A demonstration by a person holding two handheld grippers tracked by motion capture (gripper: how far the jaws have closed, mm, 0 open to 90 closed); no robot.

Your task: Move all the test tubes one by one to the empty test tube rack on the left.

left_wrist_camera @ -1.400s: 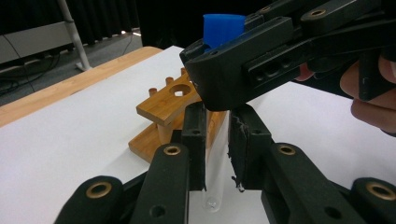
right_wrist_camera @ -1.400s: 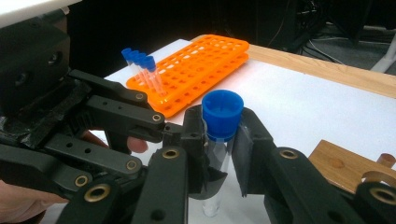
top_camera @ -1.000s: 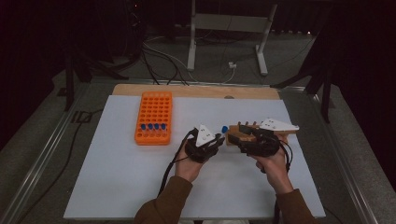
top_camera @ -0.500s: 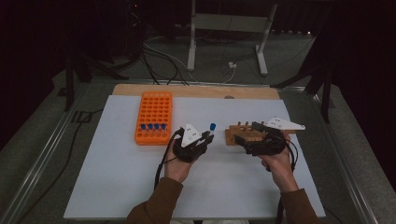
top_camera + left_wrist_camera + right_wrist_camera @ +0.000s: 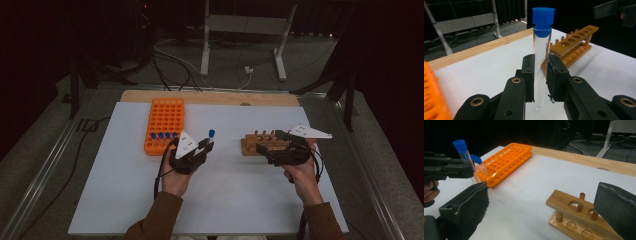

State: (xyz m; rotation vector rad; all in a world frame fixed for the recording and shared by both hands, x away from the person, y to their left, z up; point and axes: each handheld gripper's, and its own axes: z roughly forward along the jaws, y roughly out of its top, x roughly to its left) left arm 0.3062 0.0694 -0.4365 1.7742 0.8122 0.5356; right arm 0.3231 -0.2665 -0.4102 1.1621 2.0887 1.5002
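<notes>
My left gripper [image 5: 206,146] is shut on a clear test tube with a blue cap [image 5: 211,133], held upright over the white mat between the two racks. In the left gripper view the tube [image 5: 541,57] stands pinched between the pads [image 5: 528,75]. My right gripper [image 5: 268,142] is open at the near-left end of the wooden rack [image 5: 252,140]. Its jaws have just been opening. In the right gripper view the pads [image 5: 472,202] stand wide apart, with the rack's end [image 5: 571,212] low between them and untouched.
An orange tube rack [image 5: 165,120] lies at the left of the mat, with several blue-capped tubes [image 5: 162,135] in its near row. The white mat [image 5: 125,200] covers the table, a wooden strip [image 5: 210,97] runs along its far edge, and cables and stand legs lie beyond.
My left gripper has carried the tube leftward, away from the wooden rack and the right gripper. The right gripper has stayed by the rack and its jaws have spread wider.
</notes>
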